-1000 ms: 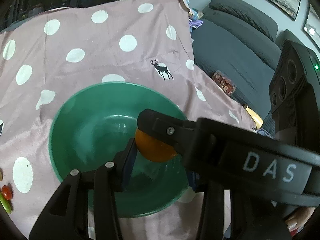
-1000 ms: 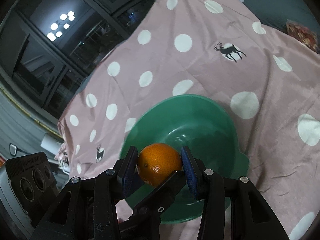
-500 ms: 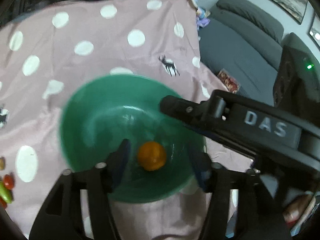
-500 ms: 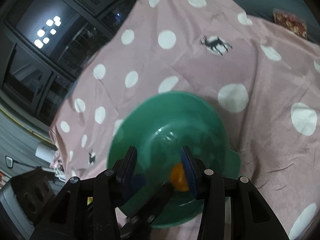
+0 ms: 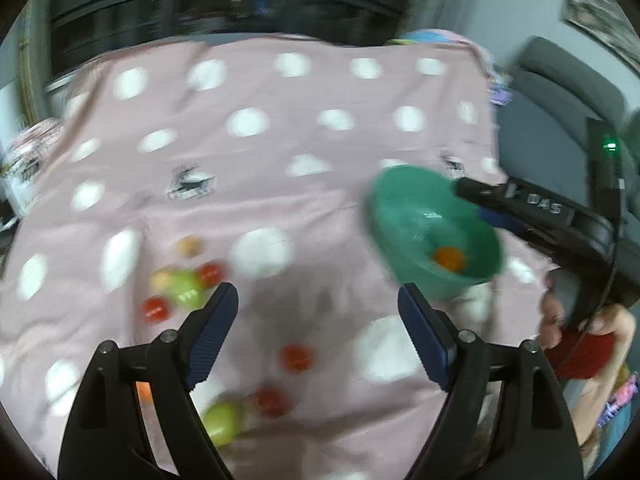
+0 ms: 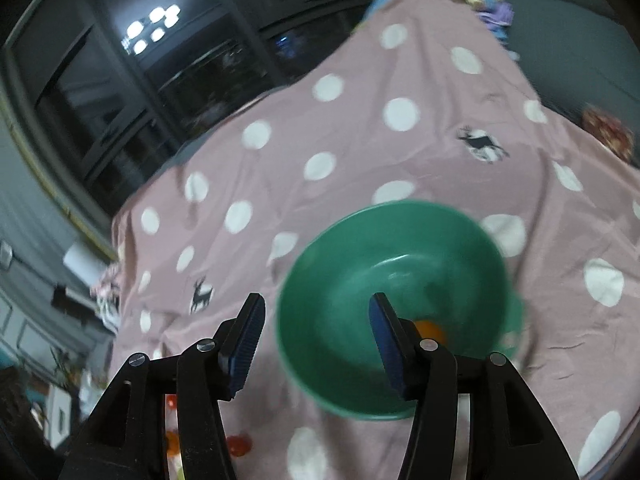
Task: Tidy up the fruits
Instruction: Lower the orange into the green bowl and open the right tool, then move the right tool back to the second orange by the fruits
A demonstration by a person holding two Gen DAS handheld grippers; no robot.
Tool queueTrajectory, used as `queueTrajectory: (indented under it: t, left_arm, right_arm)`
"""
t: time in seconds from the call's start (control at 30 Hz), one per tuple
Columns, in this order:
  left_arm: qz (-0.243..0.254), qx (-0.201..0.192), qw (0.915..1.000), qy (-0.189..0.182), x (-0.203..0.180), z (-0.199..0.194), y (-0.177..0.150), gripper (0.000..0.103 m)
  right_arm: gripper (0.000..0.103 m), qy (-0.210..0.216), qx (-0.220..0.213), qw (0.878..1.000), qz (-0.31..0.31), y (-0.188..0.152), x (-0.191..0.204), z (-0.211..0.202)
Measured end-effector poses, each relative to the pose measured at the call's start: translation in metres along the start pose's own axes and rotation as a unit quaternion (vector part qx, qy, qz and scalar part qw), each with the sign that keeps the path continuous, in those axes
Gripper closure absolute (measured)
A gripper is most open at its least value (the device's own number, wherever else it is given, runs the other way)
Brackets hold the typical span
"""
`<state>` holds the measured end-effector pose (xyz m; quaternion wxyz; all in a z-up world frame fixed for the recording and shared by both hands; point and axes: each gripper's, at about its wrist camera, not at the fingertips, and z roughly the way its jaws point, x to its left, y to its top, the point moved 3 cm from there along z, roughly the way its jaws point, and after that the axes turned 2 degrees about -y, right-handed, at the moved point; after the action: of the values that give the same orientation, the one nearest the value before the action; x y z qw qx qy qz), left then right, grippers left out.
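So far only one fruit looks dealt with: a small orange [image 5: 449,257] lies loose at the bottom of the green bowl [image 5: 404,200], which stands on the pink polka-dot cloth [image 5: 280,152] toward the right of the left wrist view; the right wrist view shows the same orange [image 6: 434,330] partly hidden behind one of its own fingers, low in the bowl [image 6: 328,280]. Both tools are empty; the left gripper [image 5: 318,330] has just been opening and its jaws now stand wide apart with nothing but bare cloth between them; the right gripper [image 6: 316,340], likewise just opening, has its jaws apart too, hanging over the bowl's near rim and touching no fruit. Most of the work seems left; scattered on the cloth, well apart from the bowl, lie several pieces (blur makes exact kinds hard to name): a cluster of red fruits [image 5: 211,274] and a green fruit [image 5: 185,287] to the left, a lone red one [image 5: 296,357] nearer the middle, and another green fruit [image 5: 224,420] beside a red piece at the bottom edge. Judging by this, the task is barely begun, and the left gripper, facing the loose pile, is best placed to fetch the next fruit.
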<state>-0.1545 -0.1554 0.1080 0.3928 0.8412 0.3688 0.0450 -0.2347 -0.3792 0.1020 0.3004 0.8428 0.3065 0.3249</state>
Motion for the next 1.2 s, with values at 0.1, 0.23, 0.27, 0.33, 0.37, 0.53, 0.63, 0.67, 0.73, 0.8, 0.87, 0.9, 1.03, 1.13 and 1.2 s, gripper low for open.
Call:
queueTrajectory:
  t: [0.1,0.23,0.27,0.33,0.37,0.53,0.63,0.67,0.73,0.8,0.87,0.9,1.03,1.13,1.2]
  left_arm:
    - [-0.039,-0.004,0.9991,0.015,0.036,-0.001,-0.015,0.021]
    - [-0.080,-0.004,0.9956,0.047,0.070,0.005,-0.023,0.021]
    - [-0.087,-0.010,0.9950,0.049,0.075,0.004,-0.022,0.021]
    - [-0.106,-0.012,0.9932,0.046,0.084,0.006,-0.023,0.021]
    - [-0.111,-0.009,0.9926,0.047,0.085,0.006,-0.024,0.021]
    - [-0.123,-0.009,0.9913,0.047,0.091,0.005,-0.023,0.021]
    - [-0.123,-0.006,0.9912,0.048,0.093,0.004,-0.023,0.021]
    - [-0.124,-0.005,0.9912,0.046,0.094,0.004,-0.024,0.021]
    - [-0.130,-0.002,0.9909,0.035,0.096,0.004,-0.023,0.021]
    - [-0.137,-0.001,0.9902,0.024,0.099,0.003,-0.022,0.022]
    - [-0.145,-0.003,0.9893,0.017,0.103,0.001,-0.021,0.022]
    - [-0.148,-0.005,0.9888,0.016,0.105,0.000,-0.020,0.022]
    - [-0.174,-0.016,0.9844,0.022,0.122,-0.006,-0.017,0.022]
    - [-0.206,-0.017,0.9776,0.038,0.141,-0.008,-0.019,0.023]
    - [-0.220,-0.018,0.9742,0.048,0.149,-0.011,-0.019,0.023]
  right_arm:
    - [0.048,-0.005,0.010,0.999,-0.045,-0.011,0.031,0.015]
    - [0.048,0.006,0.017,0.996,-0.091,-0.027,0.070,0.031]
    - [0.048,0.011,0.017,0.995,-0.098,-0.030,0.076,0.032]
    - [0.048,0.031,0.020,0.993,-0.112,-0.038,0.088,0.035]
    - [0.048,0.042,0.026,0.992,-0.116,-0.042,0.092,0.038]
    - [0.048,0.048,0.048,0.989,-0.128,-0.053,0.102,0.044]
    - [0.048,0.061,0.061,0.988,-0.126,-0.058,0.105,0.044]
    - [0.048,0.068,0.066,0.988,-0.122,-0.058,0.106,0.045]
    - [0.048,0.079,0.080,0.987,-0.115,-0.062,0.107,0.047]
    - [0.048,0.084,0.089,0.986,-0.111,-0.064,0.109,0.048]
    - [0.048,0.089,0.094,0.986,-0.107,-0.067,0.111,0.047]
    - [0.048,0.093,0.097,0.985,-0.107,-0.069,0.113,0.048]
    - [0.048,0.120,0.124,0.978,-0.120,-0.079,0.127,0.051]
    - [0.048,0.142,0.148,0.972,-0.118,-0.089,0.136,0.055]
    - [0.048,0.152,0.169,0.966,-0.121,-0.098,0.143,0.059]
